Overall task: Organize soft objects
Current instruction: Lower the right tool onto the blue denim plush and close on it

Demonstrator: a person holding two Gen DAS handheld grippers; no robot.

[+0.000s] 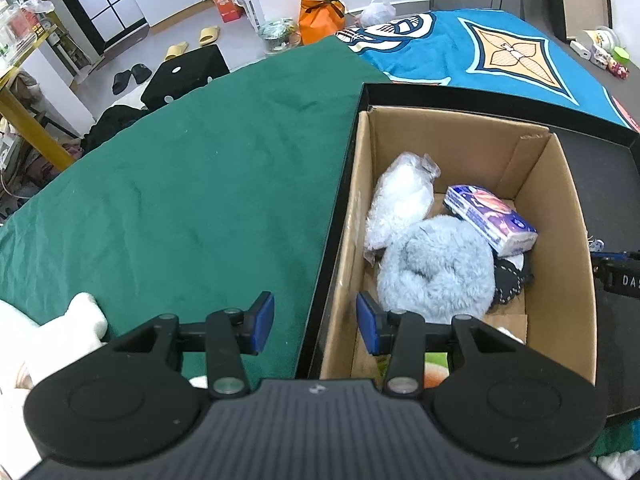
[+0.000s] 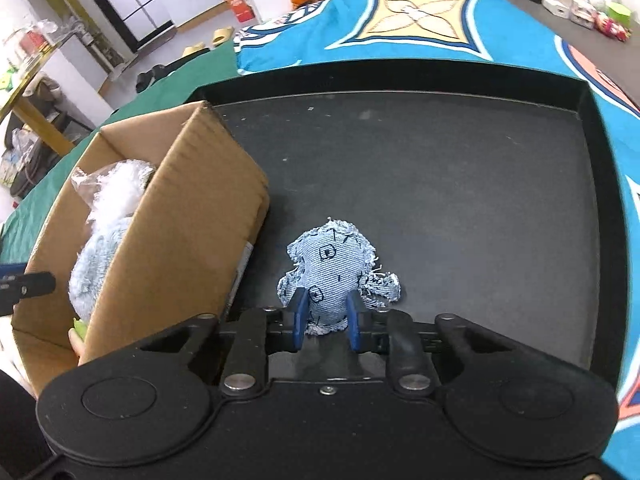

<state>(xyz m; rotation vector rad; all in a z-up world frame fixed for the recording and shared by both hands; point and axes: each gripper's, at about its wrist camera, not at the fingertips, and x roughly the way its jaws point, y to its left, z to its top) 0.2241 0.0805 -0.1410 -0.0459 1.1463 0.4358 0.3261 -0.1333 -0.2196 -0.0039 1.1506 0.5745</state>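
Note:
A cardboard box stands in a black tray. It holds a fluffy light-blue plush, a bagged white soft item, a tissue pack and a dark stitched item. My left gripper is open and empty, straddling the box's near left wall. My right gripper is shut on a denim stuffed toy on the tray floor, right of the box.
A white plush lies on the green cloth at the left. A blue patterned cloth covers the far side. Small items sit at the far right. The floor holds slippers and bags.

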